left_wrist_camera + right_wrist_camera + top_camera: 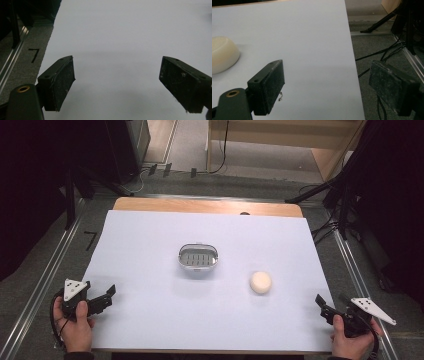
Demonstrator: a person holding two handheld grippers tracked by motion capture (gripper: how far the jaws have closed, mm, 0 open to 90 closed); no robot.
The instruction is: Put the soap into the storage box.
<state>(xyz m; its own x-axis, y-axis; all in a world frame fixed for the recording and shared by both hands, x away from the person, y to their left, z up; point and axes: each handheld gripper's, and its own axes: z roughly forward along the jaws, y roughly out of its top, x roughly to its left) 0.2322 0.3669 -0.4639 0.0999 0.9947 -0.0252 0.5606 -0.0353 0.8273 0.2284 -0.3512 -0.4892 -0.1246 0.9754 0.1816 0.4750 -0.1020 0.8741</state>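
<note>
A small oval metal basket [198, 258] with a slotted bottom stands near the middle of the white sheet [150, 245]. To its right and a little nearer lies a cream round lump [260, 282], whose edge reaches into the right gripper view as the cream lump [222, 53] at the left. My left gripper [106, 296] rests at the sheet's near left corner, jaws wide apart over bare white sheet [117, 50]. My right gripper [330, 301] sits at the near right corner, open, one jaw over the sheet and the other past its edge. Neither holds anything.
The sheet covers a wooden table whose far edge [205, 206] shows. Grey carpet [374, 50] with cables and black stand legs [320, 190] lies to the right. A metal rail [12, 60] and a taped "7" mark [33, 54] lie left of the sheet.
</note>
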